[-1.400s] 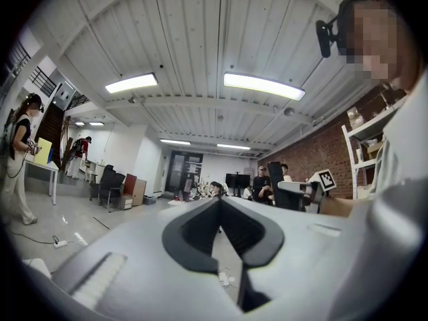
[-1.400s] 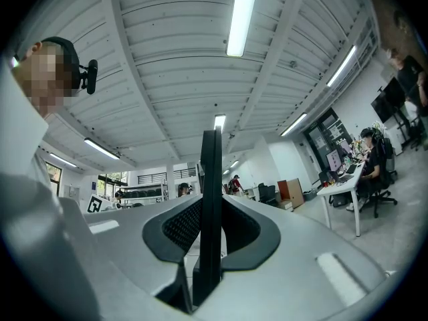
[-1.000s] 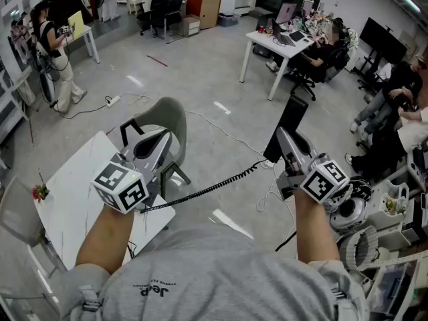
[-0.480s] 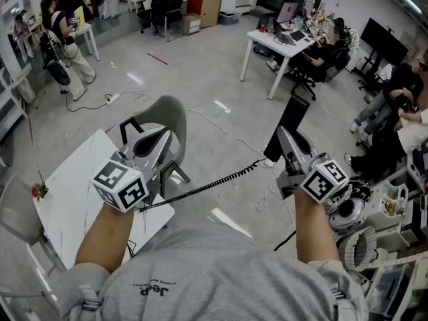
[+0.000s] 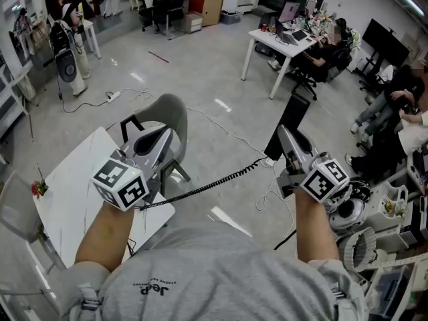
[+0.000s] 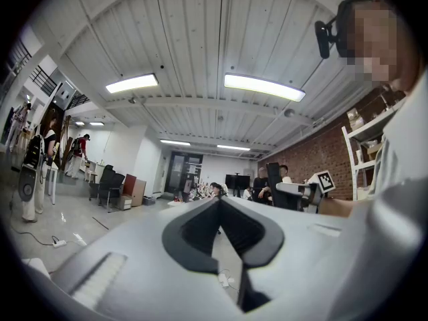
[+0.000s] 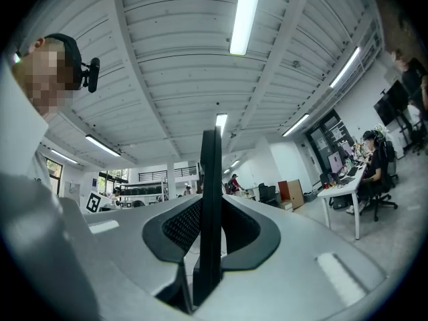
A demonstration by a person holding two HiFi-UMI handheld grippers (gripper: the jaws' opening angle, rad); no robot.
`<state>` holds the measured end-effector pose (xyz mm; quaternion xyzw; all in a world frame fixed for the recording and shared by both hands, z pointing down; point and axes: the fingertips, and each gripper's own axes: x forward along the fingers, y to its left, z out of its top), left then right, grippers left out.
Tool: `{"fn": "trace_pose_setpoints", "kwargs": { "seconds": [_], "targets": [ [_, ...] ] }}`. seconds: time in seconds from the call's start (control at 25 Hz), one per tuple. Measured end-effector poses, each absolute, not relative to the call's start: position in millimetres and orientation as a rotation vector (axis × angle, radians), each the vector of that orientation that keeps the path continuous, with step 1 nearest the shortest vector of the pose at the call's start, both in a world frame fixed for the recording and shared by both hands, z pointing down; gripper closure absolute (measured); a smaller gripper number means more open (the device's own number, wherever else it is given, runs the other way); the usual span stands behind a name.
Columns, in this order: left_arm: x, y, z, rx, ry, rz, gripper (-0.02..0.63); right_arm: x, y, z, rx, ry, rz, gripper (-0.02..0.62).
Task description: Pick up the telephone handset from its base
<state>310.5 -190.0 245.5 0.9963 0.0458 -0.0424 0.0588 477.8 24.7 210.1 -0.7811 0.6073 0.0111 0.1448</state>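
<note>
- The right gripper [image 5: 283, 139] has its jaws clamped on the black telephone handset [image 5: 291, 116]. The handset stands upright between them, edge-on in the right gripper view, likely so the grip sits low on its body.
- The handset is in the air over the floor, well off the right edge of the white surface [image 5: 70, 206]. I judge it lifted clear; the base shows in no view.
- The coiled cord [image 5: 200, 191] sags from the handset toward the surface's near corner, beneath the left gripper [image 5: 159, 139].
- The left gripper's jaws are closed on nothing, idle above the surface.
- No container is involved, and the shelf clutter at the right is too small to read.
</note>
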Motion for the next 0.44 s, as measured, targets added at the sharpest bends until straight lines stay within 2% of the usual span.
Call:
{"fn": "trace_pose_setpoints", "kwargs": {
  "seconds": [0.44],
  "targets": [
    [308.4,-189.4,243.1,3.017,0.135,-0.129,0.549,475.0,22.9,206.6,-2.246,1.763,0.034,0.517]
  ]
}}
